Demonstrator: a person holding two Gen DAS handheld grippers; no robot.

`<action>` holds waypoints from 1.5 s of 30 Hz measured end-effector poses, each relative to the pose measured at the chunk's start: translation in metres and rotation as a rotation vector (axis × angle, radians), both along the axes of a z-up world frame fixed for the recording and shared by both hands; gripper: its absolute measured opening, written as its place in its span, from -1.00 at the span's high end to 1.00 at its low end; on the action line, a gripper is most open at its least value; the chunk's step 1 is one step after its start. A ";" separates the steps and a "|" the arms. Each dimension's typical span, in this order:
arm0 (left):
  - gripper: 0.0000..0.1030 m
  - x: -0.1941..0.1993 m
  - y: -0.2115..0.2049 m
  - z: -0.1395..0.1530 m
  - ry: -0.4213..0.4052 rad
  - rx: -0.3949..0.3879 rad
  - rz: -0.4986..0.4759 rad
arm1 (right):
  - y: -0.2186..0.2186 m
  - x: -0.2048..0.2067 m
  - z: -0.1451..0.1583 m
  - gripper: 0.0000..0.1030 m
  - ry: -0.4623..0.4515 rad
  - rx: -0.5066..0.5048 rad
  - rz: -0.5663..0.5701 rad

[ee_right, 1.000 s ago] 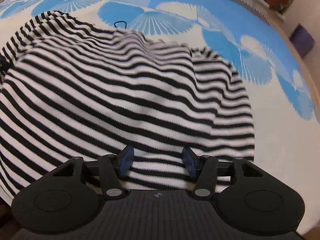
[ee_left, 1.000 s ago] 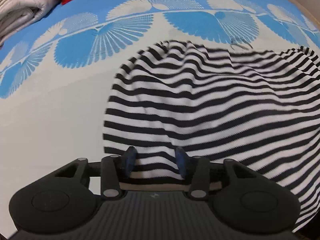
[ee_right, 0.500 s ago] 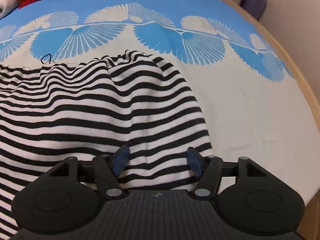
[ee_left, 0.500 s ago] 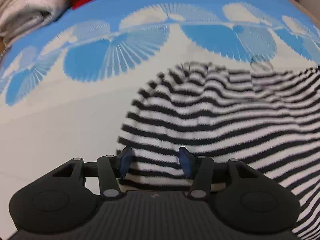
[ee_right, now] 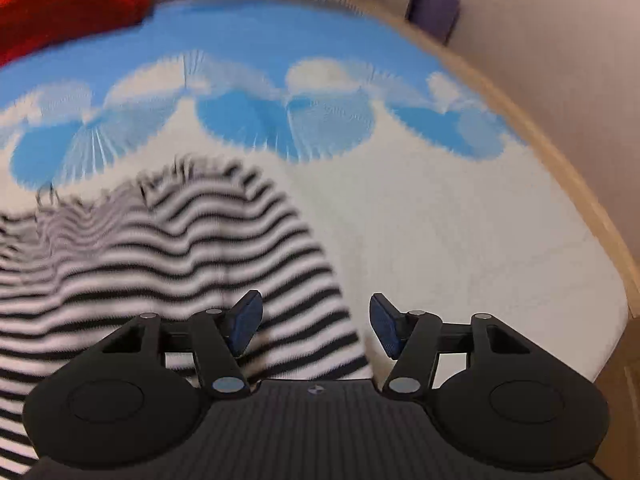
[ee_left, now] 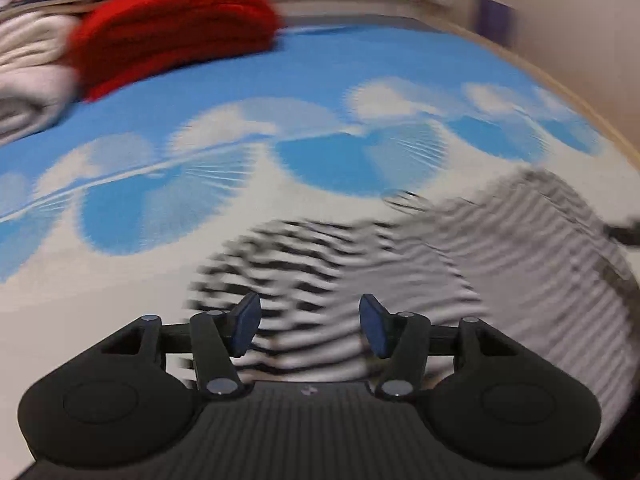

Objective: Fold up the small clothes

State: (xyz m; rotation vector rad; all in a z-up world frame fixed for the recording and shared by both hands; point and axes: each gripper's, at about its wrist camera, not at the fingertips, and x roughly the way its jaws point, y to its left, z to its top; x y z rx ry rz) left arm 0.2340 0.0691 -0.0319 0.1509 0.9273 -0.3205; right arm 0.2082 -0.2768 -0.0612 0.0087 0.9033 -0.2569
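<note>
A black-and-white striped garment (ee_left: 360,264) lies on a blue and white patterned cloth (ee_left: 224,92). In the left wrist view it is blurred and fills the lower middle and right. My left gripper (ee_left: 308,328) is open above the garment's near left edge, holding nothing. In the right wrist view the striped garment (ee_right: 168,256) fills the lower left. My right gripper (ee_right: 316,328) is open over the garment's near right edge, its right finger over bare cloth.
A red folded cloth (ee_left: 168,28) and a pile of white folded clothes (ee_left: 28,76) lie at the far left. The wooden table edge (ee_right: 568,168) curves along the right, with a wall behind it. A purple object (ee_right: 432,12) stands by the wall.
Both grippers have opened wider and pulled back toward me from the garment. The garment now lies lower and smaller in both views, and more of the far clothes shows.
</note>
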 end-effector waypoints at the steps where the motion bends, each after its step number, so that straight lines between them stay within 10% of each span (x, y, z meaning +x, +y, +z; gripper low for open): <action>1: -0.19 -0.003 -0.008 -0.004 0.018 0.016 -0.046 | 0.000 -0.001 -0.001 -0.19 0.008 -0.003 0.010; 7: -0.47 0.001 -0.025 -0.046 0.147 0.240 -0.049 | 0.006 -0.002 -0.034 -0.19 0.215 -0.067 0.072; 20: -0.64 -0.053 -0.003 0.053 -0.241 0.190 0.094 | -0.003 -0.072 0.082 -0.23 -0.248 -0.032 0.105; 29: -0.76 -0.153 -0.001 0.091 -0.324 0.132 0.233 | -0.025 -0.145 0.089 -0.28 -0.310 0.136 0.118; 45: -0.52 -0.183 0.015 0.032 -0.089 0.089 0.382 | -0.038 -0.168 0.054 -0.29 -0.244 0.179 0.108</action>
